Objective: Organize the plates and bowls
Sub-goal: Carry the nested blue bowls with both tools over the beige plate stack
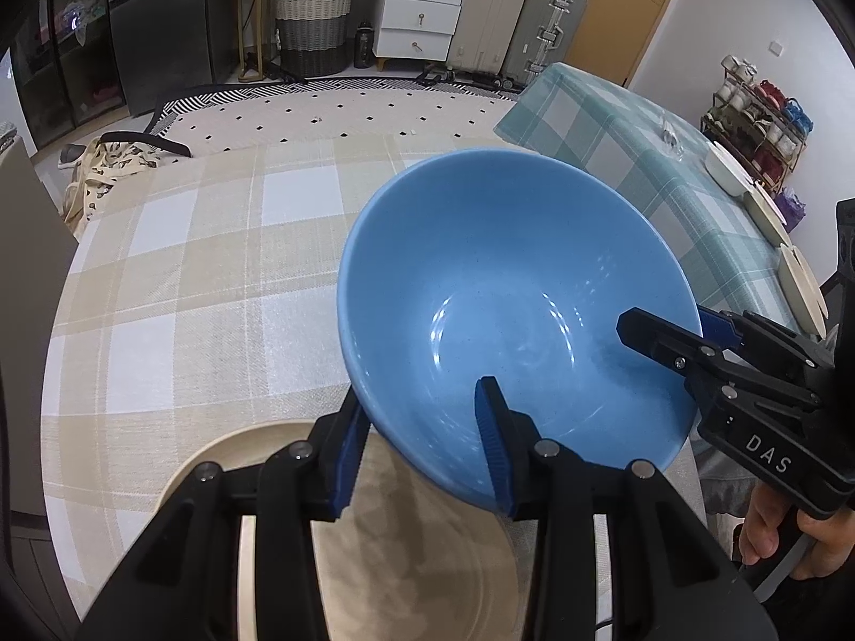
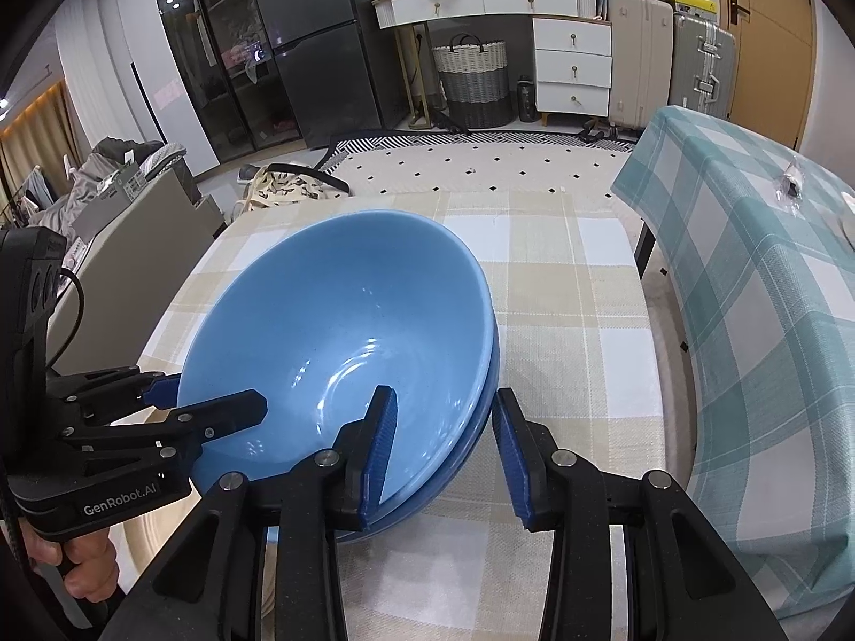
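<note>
A blue bowl is tilted above the beige checked table. In the right wrist view it sits nested in a second blue bowl. My left gripper straddles the near rim, one finger inside and one outside. My right gripper straddles the rim on the other side and also shows in the left wrist view. How tightly either pair of jaws clamps the rim is not clear. A beige plate lies on the table under the left gripper.
A second table with a teal checked cloth stands to the right, with pale plates and a white dish along its far side. A chair with a bag stands beyond the table's far left edge.
</note>
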Demonstrator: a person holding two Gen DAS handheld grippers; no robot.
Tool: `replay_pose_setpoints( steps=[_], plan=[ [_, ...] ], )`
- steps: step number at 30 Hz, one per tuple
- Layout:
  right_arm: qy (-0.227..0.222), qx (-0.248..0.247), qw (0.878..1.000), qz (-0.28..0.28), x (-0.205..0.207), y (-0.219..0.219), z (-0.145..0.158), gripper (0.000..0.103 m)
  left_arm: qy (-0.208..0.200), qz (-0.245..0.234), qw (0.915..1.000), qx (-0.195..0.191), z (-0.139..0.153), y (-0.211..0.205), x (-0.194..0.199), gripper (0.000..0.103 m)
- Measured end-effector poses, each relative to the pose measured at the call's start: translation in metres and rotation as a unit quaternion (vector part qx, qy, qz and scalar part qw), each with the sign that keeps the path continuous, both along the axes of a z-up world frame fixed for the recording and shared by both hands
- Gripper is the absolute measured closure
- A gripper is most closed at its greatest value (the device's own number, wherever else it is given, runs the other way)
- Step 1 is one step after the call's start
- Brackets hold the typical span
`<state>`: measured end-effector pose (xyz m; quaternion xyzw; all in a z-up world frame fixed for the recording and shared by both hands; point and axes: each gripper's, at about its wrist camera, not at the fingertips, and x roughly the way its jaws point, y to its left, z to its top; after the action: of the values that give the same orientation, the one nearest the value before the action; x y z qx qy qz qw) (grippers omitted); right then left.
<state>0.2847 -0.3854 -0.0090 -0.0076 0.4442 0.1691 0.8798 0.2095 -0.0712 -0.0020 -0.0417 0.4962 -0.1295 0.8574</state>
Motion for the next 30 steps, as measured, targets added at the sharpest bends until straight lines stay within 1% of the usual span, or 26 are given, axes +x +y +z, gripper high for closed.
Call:
replay_pose_setpoints(
  steps=[10,14,30],
  plan=[
    [-0.025,0.008,1.000,0.010,-0.020,0.002,0.024,0.065,-0.020,0.007,0.9997,-0.008,0.024,0.008,-0.017,0.065],
    [-0.029,0.011,0.999,0.015,-0.027,0.004,0.030,0.065,-0.027,0.011,0.9996,-0.007,0.032,0.012,-0.022,0.065],
    [-0.050,0.015,0.998,0.047,-0.059,0.026,0.054,0.065,-0.043,0.028,0.9987,-0.006,0.053,0.032,-0.055,0.064]
  ],
)
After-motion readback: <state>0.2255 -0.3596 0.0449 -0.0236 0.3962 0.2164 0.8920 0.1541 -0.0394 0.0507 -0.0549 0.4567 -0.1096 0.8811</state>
